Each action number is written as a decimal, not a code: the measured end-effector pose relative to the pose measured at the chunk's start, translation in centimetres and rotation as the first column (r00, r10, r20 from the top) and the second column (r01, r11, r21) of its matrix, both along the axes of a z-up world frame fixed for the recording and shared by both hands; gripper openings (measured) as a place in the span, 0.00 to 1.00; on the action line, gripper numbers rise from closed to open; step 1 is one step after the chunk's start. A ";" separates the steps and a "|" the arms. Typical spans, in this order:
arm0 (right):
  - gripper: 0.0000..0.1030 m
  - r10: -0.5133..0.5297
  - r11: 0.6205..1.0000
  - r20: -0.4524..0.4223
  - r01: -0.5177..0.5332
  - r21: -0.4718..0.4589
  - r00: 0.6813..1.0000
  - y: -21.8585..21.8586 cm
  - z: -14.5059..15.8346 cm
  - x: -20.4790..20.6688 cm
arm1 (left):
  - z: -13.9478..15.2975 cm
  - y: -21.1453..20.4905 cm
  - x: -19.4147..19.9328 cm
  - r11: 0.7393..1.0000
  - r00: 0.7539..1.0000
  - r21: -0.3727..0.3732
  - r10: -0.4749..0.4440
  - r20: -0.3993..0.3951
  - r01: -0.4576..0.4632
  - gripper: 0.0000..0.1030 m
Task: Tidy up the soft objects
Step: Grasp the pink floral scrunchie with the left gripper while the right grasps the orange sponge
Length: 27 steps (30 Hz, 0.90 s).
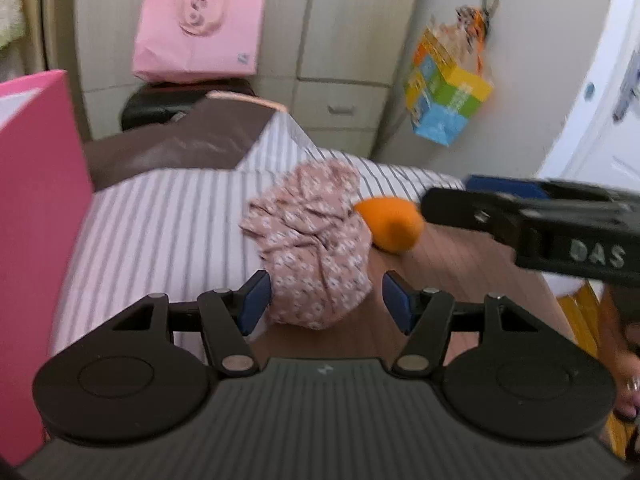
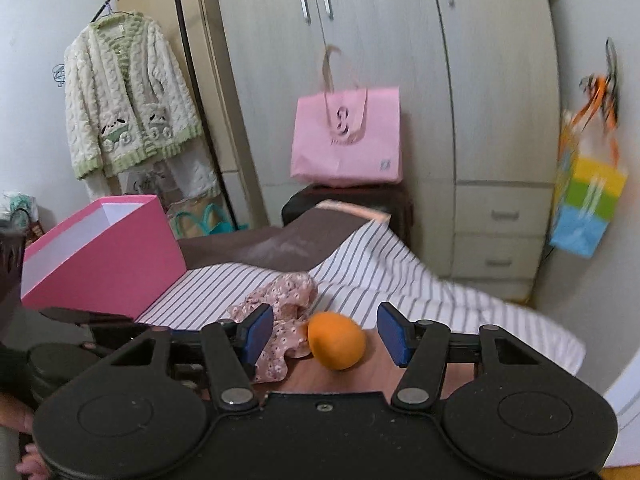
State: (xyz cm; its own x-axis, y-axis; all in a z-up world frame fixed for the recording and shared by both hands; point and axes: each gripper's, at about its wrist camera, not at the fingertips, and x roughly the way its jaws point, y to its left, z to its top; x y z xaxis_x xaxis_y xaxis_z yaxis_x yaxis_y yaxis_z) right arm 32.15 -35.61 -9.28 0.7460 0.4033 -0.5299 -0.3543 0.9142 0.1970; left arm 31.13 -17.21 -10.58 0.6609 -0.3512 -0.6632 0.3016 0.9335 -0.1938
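A crumpled pink floral cloth (image 1: 310, 248) lies on the wooden table edge (image 1: 460, 264), partly on a striped sheet (image 1: 160, 216). An orange soft egg-shaped object (image 1: 390, 222) lies just right of it. My left gripper (image 1: 326, 304) is open, with the cloth's near end between its blue pads. My right gripper (image 2: 326, 334) is open, with the orange object (image 2: 336, 340) between its pads and the cloth (image 2: 280, 320) at its left pad. The right gripper also shows in the left wrist view (image 1: 520, 220).
An open pink box (image 2: 100, 248) stands on the left, also in the left wrist view (image 1: 36, 220). A pink bag (image 2: 346, 136) sits on a dark stool by the wardrobe. A colourful bag (image 2: 588, 208) hangs on the right wall. A cardigan (image 2: 128, 108) hangs at the left.
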 end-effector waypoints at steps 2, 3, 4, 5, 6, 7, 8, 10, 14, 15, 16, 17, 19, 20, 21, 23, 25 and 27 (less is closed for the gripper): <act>0.58 0.014 1.000 -0.029 -0.014 0.004 0.999 0.0 -0.5 1.0 | -0.5 -0.2 0.5 1.000 1.000 0.008 0.025 -0.006 -0.025 0.59; 0.58 0.017 1.000 -0.042 -0.016 0.013 0.999 -0.1 -0.8 1.5 | -0.6 -0.3 0.7 0.999 0.999 0.017 0.041 0.001 -0.041 0.60; 0.58 0.020 1.000 -0.054 -0.018 0.023 0.998 -0.2 -0.9 1.9 | -0.8 -0.3 1.0 0.998 0.999 0.023 0.052 0.007 -0.052 0.60; 0.58 0.024 0.999 -0.067 -0.022 0.037 0.997 -0.3 -1.2 2.2 | -0.9 -0.3 1.3 0.998 0.998 0.022 0.055 0.009 -0.055 0.62; 0.58 0.029 0.998 -0.079 -0.025 0.051 0.996 -0.4 -1.5 2.5 | -0.9 -0.2 1.6 0.998 0.998 0.015 0.063 0.003 -0.063 0.63; 0.58 0.031 0.997 -0.089 -0.025 0.067 0.996 -0.5 -1.8 2.7 | -0.8 0.1 1.7 0.998 0.998 -0.001 0.062 0.002 -0.062 0.64; 0.58 0.033 0.996 -0.098 -0.025 0.081 0.995 -0.7 -2.2 3.0 | -0.8 0.2 1.7 0.999 0.999 -0.014 0.048 0.006 -0.048 0.70; 0.58 0.032 0.994 -0.119 -0.019 0.111 0.992 -0.9 -3.0 3.3 | -0.8 0.0 2.0 1.000 1.000 -0.013 0.005 -0.003 -0.005 0.74; 0.50 0.049 0.987 -0.166 -0.021 0.162 0.985 -1.3 -4.2 4.1 | -1.1 -0.6 2.9 1.000 0.999 0.003 0.028 0.023 -0.028 0.74; 0.44 0.043 0.986 -0.164 -0.016 0.165 0.986 -1.4 -4.3 4.1 | -1.1 -0.8 3.1 1.000 0.999 0.014 0.028 0.028 -0.028 0.74; 0.41 0.041 0.985 -0.162 -0.013 0.170 0.986 -1.6 -4.4 4.1 | -1.2 -1.1 3.2 0.999 0.999 0.028 0.025 0.039 -0.026 0.74; 0.40 0.046 0.983 -0.167 -0.015 0.182 0.985 -1.8 -4.4 4.2 | -1.3 -1.3 3.3 0.999 0.999 0.039 0.025 0.047 -0.027 0.73; 0.38 0.049 0.979 -0.174 -0.013 0.205 0.984 -2.3 -4.5 4.2 | -1.5 -1.8 3.3 0.996 0.998 0.085 0.019 0.064 -0.024 0.67; 0.38 0.045 0.977 -0.174 -0.007 0.213 0.984 -2.5 -4.5 4.0 | -1.5 -2.0 3.3 0.993 0.997 0.115 0.022 0.075 -0.030 0.56; 0.38 0.036 0.977 -0.174 0.003 0.215 0.984 -2.6 -4.5 3.9 | -1.5 -2.1 3.2 0.990 0.996 0.137 0.028 0.088 -0.040 0.46; 0.38 0.022 0.977 -0.170 0.015 0.212 0.985 -2.8 -4.5 3.6 | -1.4 -2.1 3.1 0.988 0.995 0.150 0.021 0.095 -0.035 0.33; 0.38 0.015 0.979 -0.161 0.018 0.203 0.987 -3.0 -4.3 3.1 | -1.3 -2.2 2.9 0.988 0.996 0.157 -0.012 0.092 -0.003 0.23; 0.38 0.004 0.981 -0.148 0.025 0.192 0.989 -3.0 -4.1 2.6 | -1.2 -2.0 2.7 0.990 0.996 0.143 -0.016 0.086 0.003 0.18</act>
State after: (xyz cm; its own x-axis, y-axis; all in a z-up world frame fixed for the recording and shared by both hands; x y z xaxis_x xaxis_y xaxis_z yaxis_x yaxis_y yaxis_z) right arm 34.78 -38.60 -13.36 0.6704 0.5012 -0.5471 -0.2985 0.8572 0.4195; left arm 33.83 -19.20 -11.82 0.7151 -0.2639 -0.6473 0.3207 0.9467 -0.0318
